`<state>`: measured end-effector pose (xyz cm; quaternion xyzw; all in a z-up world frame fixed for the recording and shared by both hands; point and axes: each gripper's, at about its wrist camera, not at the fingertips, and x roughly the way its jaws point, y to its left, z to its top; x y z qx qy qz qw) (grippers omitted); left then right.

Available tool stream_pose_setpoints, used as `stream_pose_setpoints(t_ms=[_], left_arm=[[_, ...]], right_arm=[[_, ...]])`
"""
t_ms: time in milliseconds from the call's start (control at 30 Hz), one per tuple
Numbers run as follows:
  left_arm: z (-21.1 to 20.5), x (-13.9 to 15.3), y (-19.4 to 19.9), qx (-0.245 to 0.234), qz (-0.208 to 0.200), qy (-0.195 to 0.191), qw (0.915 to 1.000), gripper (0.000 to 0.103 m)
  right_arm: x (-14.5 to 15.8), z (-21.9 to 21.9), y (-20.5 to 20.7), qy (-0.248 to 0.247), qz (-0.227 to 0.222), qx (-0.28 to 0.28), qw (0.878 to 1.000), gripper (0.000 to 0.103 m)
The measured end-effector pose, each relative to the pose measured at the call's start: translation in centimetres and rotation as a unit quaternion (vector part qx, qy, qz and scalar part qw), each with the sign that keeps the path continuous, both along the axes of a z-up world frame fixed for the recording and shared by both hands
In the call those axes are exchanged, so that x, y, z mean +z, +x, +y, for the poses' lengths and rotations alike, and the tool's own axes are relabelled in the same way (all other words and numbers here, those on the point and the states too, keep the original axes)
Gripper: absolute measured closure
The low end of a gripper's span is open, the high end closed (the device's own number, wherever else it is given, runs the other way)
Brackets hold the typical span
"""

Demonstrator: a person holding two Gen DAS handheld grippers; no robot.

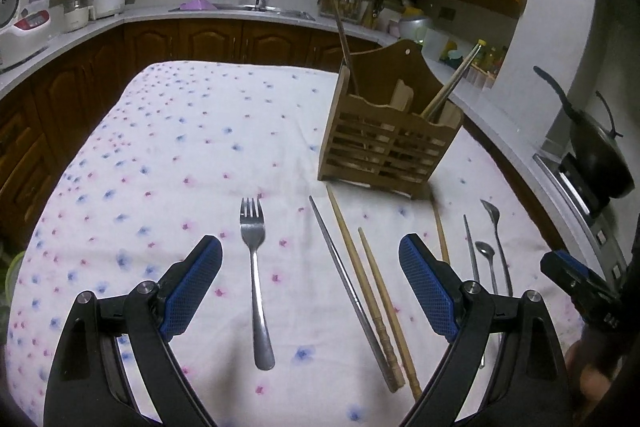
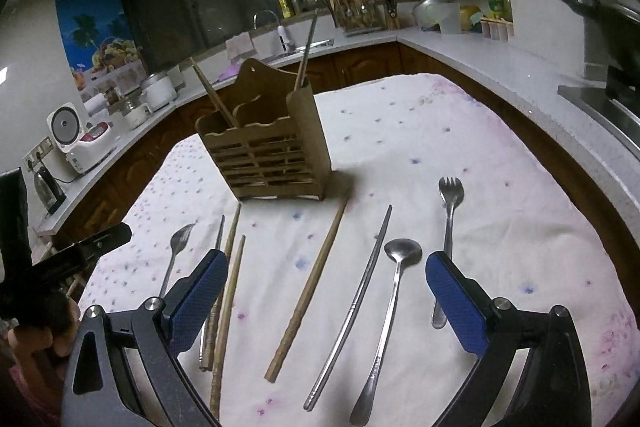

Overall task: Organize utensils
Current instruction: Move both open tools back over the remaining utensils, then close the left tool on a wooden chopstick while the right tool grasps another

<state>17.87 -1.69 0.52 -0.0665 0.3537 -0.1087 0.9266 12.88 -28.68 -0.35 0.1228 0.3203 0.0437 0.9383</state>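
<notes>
A wooden slatted utensil holder (image 1: 384, 143) (image 2: 268, 155) stands on the flowered tablecloth (image 1: 192, 131), with a wooden chopstick and a metal chopstick standing in it. Loose on the cloth lie a fork (image 1: 254, 267), a metal chopstick (image 1: 348, 287) and two wooden chopsticks (image 1: 372, 291). In the right wrist view lie a wooden chopstick (image 2: 312, 287), a metal chopstick (image 2: 356, 303), a spoon (image 2: 394, 291) and a spork (image 2: 448, 227). My left gripper (image 1: 310, 263) is open above the fork and chopsticks. My right gripper (image 2: 326, 279) is open above the chopsticks and spoon.
Kitchen counters ring the table: rice cookers (image 1: 24, 23) at the left, a sink (image 1: 260, 11) at the back, a pan on a stove (image 1: 600, 155) at the right. The right gripper shows in the left wrist view's right edge (image 1: 580, 283).
</notes>
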Motion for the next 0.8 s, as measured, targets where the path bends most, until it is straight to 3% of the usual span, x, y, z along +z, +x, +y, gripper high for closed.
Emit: stream_pose_setpoints(t_ms=[333,533,700,800], left_arm=[[-1.1,-1.5,2.7,-0.012,0.039,0.011,0.9991,0.011],[-2.1,-2.0,4.8,-0.022,0.055,0.023,0.998,0.012],[-3.5,-2.6,7.2,-0.044,0.077,0.029,0.9957,0.035],[-4.2,-3.0,8.6,-0.052,0.084,0.034,0.9945,0.044]], right_arm=[[-1.1,-1.3,2.1,0.01,0.019,-0.009,1.0,0.004],[-1.5,-1.4,4.2,0.012,0.035,-0.005,0.999,0.022],[-2.3,-1.0,6.5,0.017,0.054,0.005,0.998,0.044],[-2.9,-0.7,8.1,0.02,0.066,0.014,0.997,0.051]])
